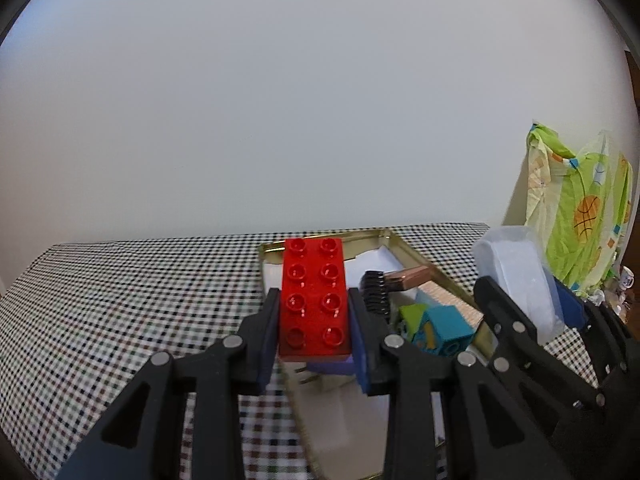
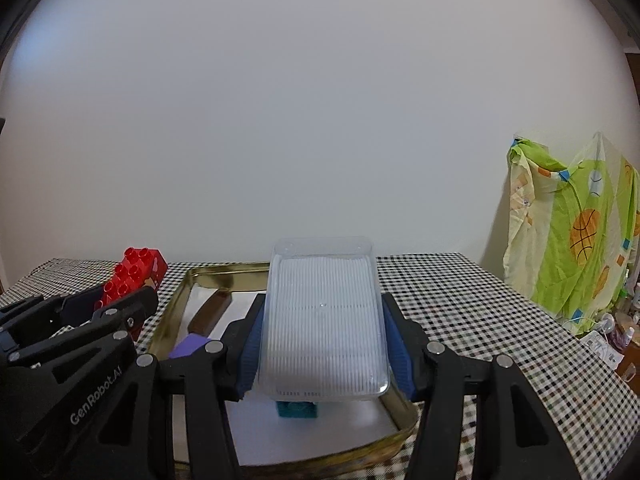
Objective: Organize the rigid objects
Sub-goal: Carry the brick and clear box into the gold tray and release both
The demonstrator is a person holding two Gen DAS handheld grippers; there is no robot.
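Note:
My left gripper (image 1: 313,304) is shut on a red studded building brick (image 1: 314,296), held studs-up above the near left part of a gold tin tray (image 1: 434,268). In the right wrist view that brick (image 2: 134,272) and the left gripper (image 2: 116,300) show at the left. My right gripper (image 2: 322,332) is shut on a clear plastic box of cotton swabs (image 2: 324,320), held over the tray (image 2: 168,312). The same box (image 1: 516,276) appears at the right of the left wrist view. In the tray lie a black brush with a brown handle (image 1: 384,286), teal and green blocks (image 1: 438,330) and a purple piece (image 2: 190,345).
A checked cloth (image 1: 120,300) covers the table up to a plain white wall. A green and yellow printed fabric (image 2: 572,236) hangs at the far right, with small bottles (image 2: 616,332) below it. A brown bar (image 2: 210,312) lies in the tray's far left.

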